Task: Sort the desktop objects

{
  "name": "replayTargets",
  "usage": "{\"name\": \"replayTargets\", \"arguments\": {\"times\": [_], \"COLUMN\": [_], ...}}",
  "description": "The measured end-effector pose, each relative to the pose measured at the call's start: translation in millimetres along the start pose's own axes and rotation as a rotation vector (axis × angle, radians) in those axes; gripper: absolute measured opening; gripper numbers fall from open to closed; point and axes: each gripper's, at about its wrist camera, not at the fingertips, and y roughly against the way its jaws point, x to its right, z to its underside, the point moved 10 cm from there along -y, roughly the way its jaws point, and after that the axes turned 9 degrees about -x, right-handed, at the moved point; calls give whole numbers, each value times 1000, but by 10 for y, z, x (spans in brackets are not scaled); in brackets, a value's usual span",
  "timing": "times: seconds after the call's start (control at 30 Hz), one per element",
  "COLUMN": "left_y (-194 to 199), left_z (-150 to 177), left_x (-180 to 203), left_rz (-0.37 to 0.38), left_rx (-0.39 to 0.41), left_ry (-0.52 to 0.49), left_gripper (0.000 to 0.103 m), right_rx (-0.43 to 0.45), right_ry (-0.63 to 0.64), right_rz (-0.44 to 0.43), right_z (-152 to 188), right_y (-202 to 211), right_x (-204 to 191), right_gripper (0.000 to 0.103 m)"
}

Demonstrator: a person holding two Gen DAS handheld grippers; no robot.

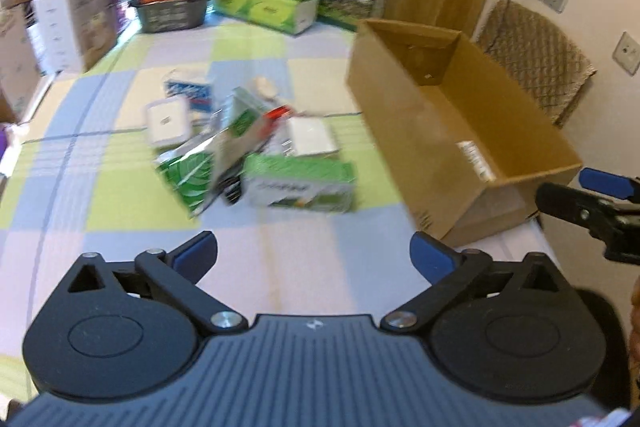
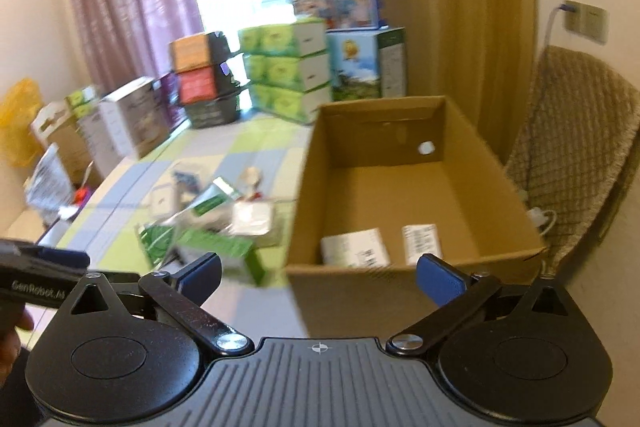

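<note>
Holding two white packets (image 2: 356, 247): cardboard box (image 2: 496, 187) | left tool (image 1: 314, 255), right tool (image 2: 318, 277) spread

"GenRobot.AI" on left gripper (image 2: 44, 277) body (slightly blurred).

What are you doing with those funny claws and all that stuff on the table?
A person is holding a gripper in each hand to tidy up. Both the left gripper and the right gripper are open and hold nothing. A pile of small packets and boxes sits on the checked tablecloth. Beside it is an open cardboard box, with only what look like paper labels inside. No packet has been picked up yet.
</note>
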Motion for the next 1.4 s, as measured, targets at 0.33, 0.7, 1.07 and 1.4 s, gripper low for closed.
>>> {"name": "replayTargets", "arguments": {"times": [0.33,0.7,1.07,1.4], "left_y": [104,146,-15,-308], "left_z": [377,450,286,100], "left_x": [-469,-767,-987,-1133], "left_rz": [-64,-103,-141,-133], "left_rx": [-32,-8,-7,-47], "left_ry": [28,11,-53,-107], "left_gripper": [102,102,102,101], "right_rx": [-77,-101,-74,-170], "right_ry": [116,200,401,589], "right_rz": [-41,-61,-86,-81], "right_z": [291,382,327,69], "right_y": [-142,-296,-540,-1170], "right_x": [-483,-734,-1054,-1235], "right_gripper": [101,101,101,101]}}
